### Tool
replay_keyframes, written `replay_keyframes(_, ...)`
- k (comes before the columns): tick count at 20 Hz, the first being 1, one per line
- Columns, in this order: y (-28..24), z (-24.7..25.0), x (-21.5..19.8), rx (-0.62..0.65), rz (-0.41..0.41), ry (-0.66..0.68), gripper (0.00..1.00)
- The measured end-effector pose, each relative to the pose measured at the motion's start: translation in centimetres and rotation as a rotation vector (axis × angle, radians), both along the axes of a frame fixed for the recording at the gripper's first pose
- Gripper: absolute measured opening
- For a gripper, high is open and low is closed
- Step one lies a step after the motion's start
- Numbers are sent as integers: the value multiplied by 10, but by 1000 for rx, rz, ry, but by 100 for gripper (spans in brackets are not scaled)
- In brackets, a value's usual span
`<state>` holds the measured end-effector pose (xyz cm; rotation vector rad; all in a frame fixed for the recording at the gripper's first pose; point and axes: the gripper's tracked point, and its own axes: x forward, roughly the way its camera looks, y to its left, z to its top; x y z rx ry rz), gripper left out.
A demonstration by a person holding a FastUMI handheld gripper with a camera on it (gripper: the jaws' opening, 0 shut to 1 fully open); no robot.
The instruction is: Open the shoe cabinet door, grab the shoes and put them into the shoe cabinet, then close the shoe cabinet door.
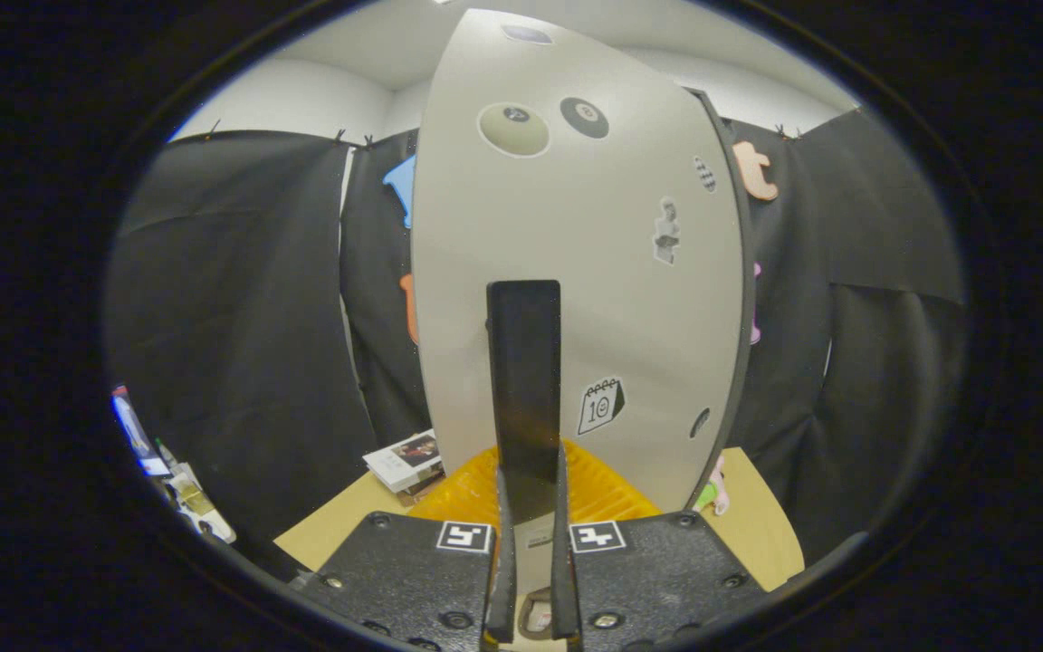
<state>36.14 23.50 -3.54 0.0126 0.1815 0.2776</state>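
My gripper [529, 534] is pinched narrow on the dark handle [524, 380] of the cabinet door [576, 272] straight ahead, so I judge I'm working the door, though which way I can't tell.

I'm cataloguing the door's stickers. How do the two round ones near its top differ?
The pale round sticker is larger and sits left; the dark round sticker is smaller, right and slightly higher. Both lie flat on the cabinet door, above the dark handle that the gripper is shut on.
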Motion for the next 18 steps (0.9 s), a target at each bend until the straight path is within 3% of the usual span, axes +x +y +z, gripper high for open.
replay_keyframes(5,-56,1,-32,-10,-83,-10,18)
replay_keyframes(9,-101,0,-46,-39,-147,-10,11)
replay_keyframes(18,-208,6,-56,-100,-275,-20,4)
